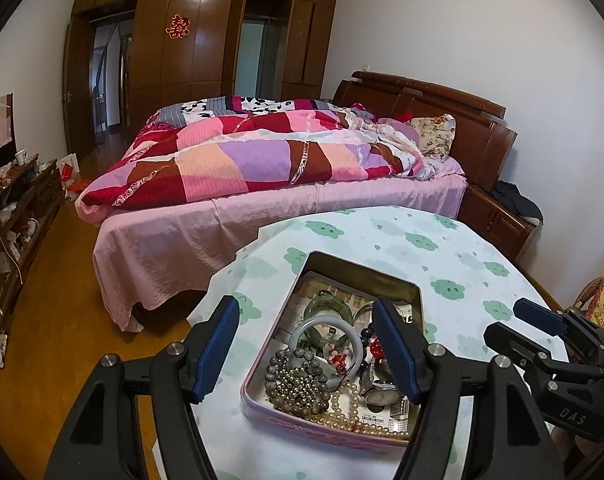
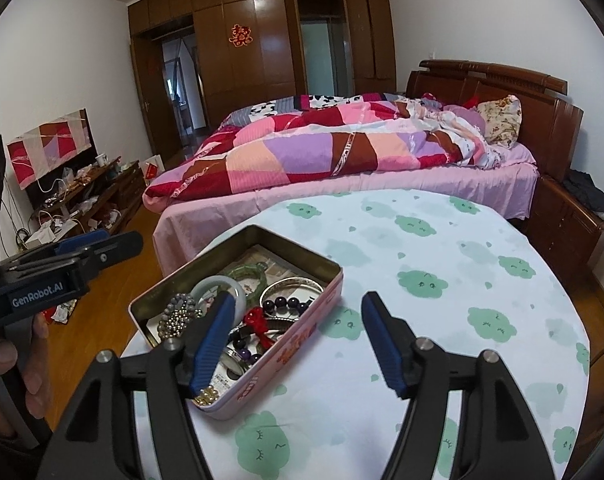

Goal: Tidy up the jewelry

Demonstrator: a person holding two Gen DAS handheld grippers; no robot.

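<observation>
Black arms with blue ribbed pads fill the foreground of both wrist views: the left claw [image 1: 306, 344] is seen spread wide, with nothing between its pads, poised over the open tin, and the right claw [image 2: 295, 344] is likewise spread wide and empty, its left pad over the tin's near end and its right pad over bare cloth. Behind them, a large wooden bed [image 1: 430, 100] with a pink sheet and a patchwork quilt of red, pink and purple is seen, with a dark brown wardrobe wall [image 1: 205, 40] beyond it. Nearer, a round desk covered in a white cloth printed with green clouds [image 2: 442, 280] is shown, standing just beside the bed. On its left part the task's thing is found: a shallow rectangular pink metal tin with a gold-coloured inside [image 2: 302, 330], lid off. Inside the tin the jewelry is heaped together: a pale grey-white jade bangle [image 1: 326, 326] is seen leaning over a translucent green bangle [image 1: 328, 306]; a thin silver bangle [image 2: 291, 283] lies toward the far right; a strand of cream pearls [image 1: 354, 408] is coiled at the near edge beside a cluster of grey and metallic beads [image 1: 295, 380]; dark purple beads [image 2: 287, 303] and a small red knotted ornament [image 2: 257, 320] are tangled in the middle.
</observation>
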